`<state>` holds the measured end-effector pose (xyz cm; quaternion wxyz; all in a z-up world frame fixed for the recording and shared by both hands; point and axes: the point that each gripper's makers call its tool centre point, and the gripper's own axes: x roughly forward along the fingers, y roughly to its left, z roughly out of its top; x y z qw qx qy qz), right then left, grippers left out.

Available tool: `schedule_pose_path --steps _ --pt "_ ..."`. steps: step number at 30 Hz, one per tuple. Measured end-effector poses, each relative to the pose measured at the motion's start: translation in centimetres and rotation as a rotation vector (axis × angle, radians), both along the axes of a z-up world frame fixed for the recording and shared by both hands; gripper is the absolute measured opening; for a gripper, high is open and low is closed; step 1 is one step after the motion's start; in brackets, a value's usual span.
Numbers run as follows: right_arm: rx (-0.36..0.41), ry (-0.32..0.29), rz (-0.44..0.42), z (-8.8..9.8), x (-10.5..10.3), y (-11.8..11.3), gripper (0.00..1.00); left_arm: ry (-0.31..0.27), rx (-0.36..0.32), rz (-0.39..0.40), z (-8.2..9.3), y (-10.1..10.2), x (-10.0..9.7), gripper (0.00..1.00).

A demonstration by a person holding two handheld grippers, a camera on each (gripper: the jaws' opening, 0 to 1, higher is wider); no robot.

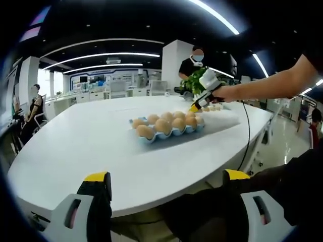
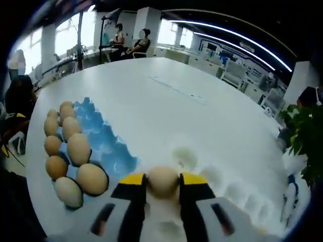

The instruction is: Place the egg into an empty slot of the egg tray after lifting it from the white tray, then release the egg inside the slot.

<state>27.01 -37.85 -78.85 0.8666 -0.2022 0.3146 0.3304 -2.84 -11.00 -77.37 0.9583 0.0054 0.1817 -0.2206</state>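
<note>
A tan egg (image 2: 162, 180) sits between the yellow tips of my right gripper (image 2: 163, 179), which is shut on it just above the dimpled white tray (image 2: 237, 194). To its left lies the blue egg tray (image 2: 108, 146), with several eggs along its far side and bare slots on the near side. In the left gripper view the same blue egg tray (image 1: 174, 133) rests mid-table, and the hand-held right gripper (image 1: 201, 103) dips to the white tray (image 1: 227, 118) behind it. My left gripper (image 1: 166, 176) hangs open over the table's near edge, holding nothing.
The large white table (image 1: 86, 141) stretches to the left. A green plant (image 1: 194, 80) stands behind the trays and shows again, green plant (image 2: 303, 136), at the right. A cable (image 1: 247, 136) drops off the table edge. People (image 1: 35, 101) sit and stand around the room.
</note>
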Motion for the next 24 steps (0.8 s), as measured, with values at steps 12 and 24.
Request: schedule_pose_path --steps 12,24 --pt "0.417 0.033 -0.21 3.4 0.2 -1.1 0.25 -0.019 0.003 0.017 0.6 0.8 -0.4 0.93" --pt "0.674 0.208 -0.326 4.4 -2.7 -0.2 0.25 -0.027 0.006 0.013 0.6 0.5 -0.3 0.93"
